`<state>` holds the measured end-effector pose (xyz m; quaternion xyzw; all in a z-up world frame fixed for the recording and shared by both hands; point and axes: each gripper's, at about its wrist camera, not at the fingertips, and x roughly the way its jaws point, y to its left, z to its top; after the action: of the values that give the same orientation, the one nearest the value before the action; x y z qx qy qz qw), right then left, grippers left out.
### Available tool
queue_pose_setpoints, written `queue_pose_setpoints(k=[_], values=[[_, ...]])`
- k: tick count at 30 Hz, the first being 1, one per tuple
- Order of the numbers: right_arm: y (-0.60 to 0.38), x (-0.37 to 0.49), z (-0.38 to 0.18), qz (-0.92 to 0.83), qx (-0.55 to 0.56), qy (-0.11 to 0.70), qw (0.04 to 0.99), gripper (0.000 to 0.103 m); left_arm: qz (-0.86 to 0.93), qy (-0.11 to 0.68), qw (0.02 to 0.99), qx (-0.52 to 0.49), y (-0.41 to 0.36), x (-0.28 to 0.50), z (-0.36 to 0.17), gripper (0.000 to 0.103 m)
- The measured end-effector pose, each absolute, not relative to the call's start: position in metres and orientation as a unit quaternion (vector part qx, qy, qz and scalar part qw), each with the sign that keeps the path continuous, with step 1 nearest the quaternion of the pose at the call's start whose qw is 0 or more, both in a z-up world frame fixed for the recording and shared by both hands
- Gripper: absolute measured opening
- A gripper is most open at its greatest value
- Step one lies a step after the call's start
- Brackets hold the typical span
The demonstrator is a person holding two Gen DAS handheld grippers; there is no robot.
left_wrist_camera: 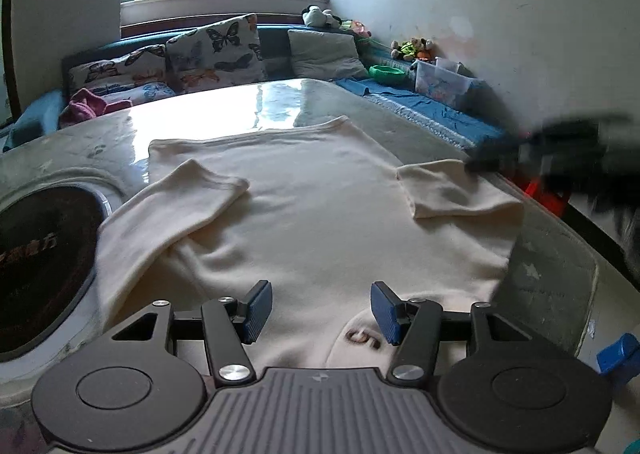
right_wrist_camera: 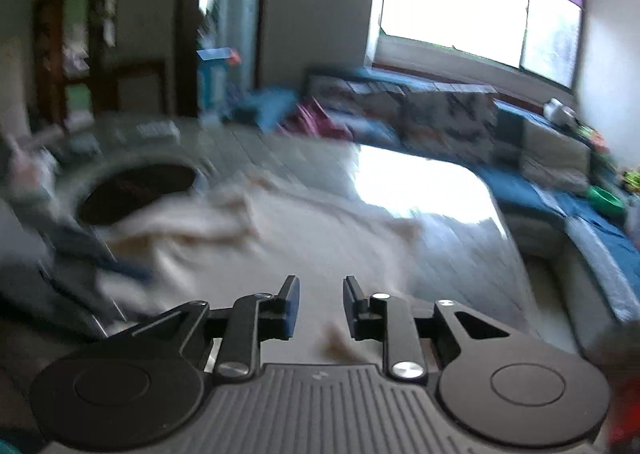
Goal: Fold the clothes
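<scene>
A cream long-sleeved top (left_wrist_camera: 312, 205) lies flat on the glossy table (left_wrist_camera: 248, 105), collar end nearest me, its label (left_wrist_camera: 362, 338) showing. Both sleeves are folded inward: the left sleeve (left_wrist_camera: 176, 209) lies slanted and the right cuff (left_wrist_camera: 444, 189) lies across the body. My left gripper (left_wrist_camera: 322, 312) hovers over the collar end, open, with nothing between its blue pads (left_wrist_camera: 258, 310). The right gripper shows as a dark blur (left_wrist_camera: 560, 149) by the right cuff. In the right wrist view, which is blurred, my right gripper (right_wrist_camera: 322, 306) stands open by a narrow gap over the top (right_wrist_camera: 280, 238), holding nothing.
A round dark plate (left_wrist_camera: 40, 266) is set into the table at the left. Behind the table runs a blue sofa with butterfly cushions (left_wrist_camera: 216, 49), a pink cloth (left_wrist_camera: 86, 105), a green bowl (left_wrist_camera: 386, 73) and a clear box (left_wrist_camera: 440, 83). A wall bounds the right side.
</scene>
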<state>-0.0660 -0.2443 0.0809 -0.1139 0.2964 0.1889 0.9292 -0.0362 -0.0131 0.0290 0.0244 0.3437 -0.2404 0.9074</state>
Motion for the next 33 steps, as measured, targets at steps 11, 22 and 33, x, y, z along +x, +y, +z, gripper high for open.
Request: queue_pose_setpoints(k=[11,22,33], values=[[-0.232,-0.036,0.023,0.179,-0.154,0.333,0.913,0.033,-0.274,0.362,0.89,0.04,-0.054,-0.037,0.014,0.058],[-0.288,-0.032,0.081,0.157,-0.021,0.3,0.94,0.004,-0.278,0.362,0.889,0.041,-0.056,-0.041,0.014,0.06],[-0.291,-0.05,0.172,0.196,0.034,0.217,0.956,0.004,-0.267,0.349,0.898,0.023,-0.038,-0.046,0.021,0.065]])
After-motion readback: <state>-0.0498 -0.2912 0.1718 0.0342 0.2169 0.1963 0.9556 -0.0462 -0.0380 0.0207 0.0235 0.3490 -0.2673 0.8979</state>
